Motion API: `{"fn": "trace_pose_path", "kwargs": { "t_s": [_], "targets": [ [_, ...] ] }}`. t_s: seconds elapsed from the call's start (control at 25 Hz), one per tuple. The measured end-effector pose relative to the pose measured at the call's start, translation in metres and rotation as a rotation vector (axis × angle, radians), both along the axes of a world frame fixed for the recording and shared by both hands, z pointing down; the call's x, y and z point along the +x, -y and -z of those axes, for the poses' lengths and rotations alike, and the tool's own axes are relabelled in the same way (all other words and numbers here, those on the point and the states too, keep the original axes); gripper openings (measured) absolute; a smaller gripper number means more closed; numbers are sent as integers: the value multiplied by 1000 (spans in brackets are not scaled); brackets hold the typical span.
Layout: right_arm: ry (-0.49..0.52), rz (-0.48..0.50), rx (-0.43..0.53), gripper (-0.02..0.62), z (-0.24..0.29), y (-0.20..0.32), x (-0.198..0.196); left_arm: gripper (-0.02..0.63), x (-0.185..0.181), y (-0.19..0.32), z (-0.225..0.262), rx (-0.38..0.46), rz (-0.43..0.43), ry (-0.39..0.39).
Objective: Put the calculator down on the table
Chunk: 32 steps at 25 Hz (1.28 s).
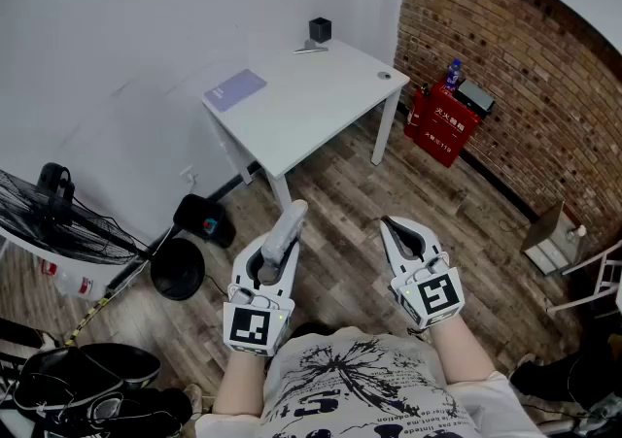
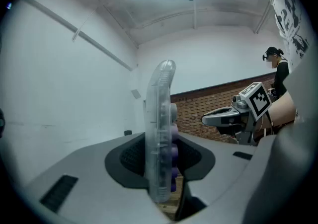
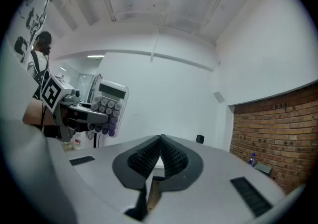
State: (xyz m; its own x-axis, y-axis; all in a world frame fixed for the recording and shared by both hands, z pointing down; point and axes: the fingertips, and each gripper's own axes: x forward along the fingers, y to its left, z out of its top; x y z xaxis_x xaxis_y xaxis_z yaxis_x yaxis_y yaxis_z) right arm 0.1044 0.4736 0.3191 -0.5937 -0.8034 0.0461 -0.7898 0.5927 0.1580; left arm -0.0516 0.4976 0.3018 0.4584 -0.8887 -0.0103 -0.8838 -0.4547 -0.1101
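Head view: the left gripper (image 1: 282, 240) carries the calculator (image 1: 292, 218) over the wooden floor (image 1: 340, 195), well short of the white table (image 1: 321, 96). Left gripper view: jaws clamped on the calculator, seen edge-on. Right gripper view: the right gripper (image 3: 161, 139) has its jaws together, empty

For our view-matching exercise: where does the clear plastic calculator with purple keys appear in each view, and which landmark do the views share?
Head view: clear plastic calculator lower centre-left, in the left gripper.
Left gripper view: centre, edge-on between the jaws.
Right gripper view: left, mid-height, keys showing.
Shared landmark: the red brick wall.
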Motion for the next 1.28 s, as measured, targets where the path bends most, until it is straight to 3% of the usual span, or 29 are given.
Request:
{"fn": "trace_pose_path", "kwargs": {
  "t_s": [0.36, 0.84, 1.08, 1.28],
  "targets": [
    [29, -5, 33, 12, 9, 14, 9, 140, 8, 13, -11, -71, -12, 45],
    [64, -52, -47, 14, -15, 67, 32, 141, 20, 58, -29, -131, -14, 19],
    [49, -55, -78, 15, -36, 132, 38, 141, 27, 127, -57, -183, -28, 25],
    [39, -114, -86, 15, -40, 236, 23, 141, 12, 238, -61, -179, -68, 12]
  ]
}}
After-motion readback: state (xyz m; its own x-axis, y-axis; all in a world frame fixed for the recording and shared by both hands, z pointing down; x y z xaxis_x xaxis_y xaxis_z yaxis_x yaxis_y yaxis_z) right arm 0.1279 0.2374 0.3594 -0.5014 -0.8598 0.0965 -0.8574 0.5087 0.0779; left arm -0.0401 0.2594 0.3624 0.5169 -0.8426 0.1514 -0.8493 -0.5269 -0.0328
